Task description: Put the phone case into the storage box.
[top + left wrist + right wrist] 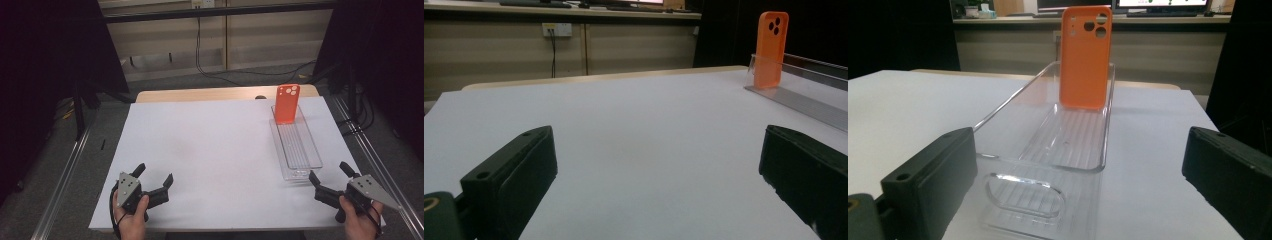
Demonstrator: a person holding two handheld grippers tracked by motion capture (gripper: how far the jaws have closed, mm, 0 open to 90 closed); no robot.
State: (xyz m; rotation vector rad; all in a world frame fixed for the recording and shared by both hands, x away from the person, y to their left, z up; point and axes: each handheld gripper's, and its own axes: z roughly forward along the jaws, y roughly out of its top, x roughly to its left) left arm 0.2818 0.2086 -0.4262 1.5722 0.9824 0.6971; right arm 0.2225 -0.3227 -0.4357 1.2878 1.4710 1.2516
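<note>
An orange phone case point(287, 103) stands upright, leaning against the far end wall of a long clear plastic tray point(310, 156) on the right side of the white table. The right gripper view looks along the tray point(1023, 95) with the case point(1086, 56) at its far end. My right gripper point(329, 175) is open, just short of the tray's near end with its handle cutout. At the table's front left my left gripper point(153, 174) is open and holds nothing. From it, the case point(772, 49) appears far off at the upper right.
The white table surface point(210, 150) lies bare between the grippers and the tray. Beyond the far edge a wooden strip point(200, 94), floor cables and a wall panel appear. Metal rails point(65, 175) run along both table sides.
</note>
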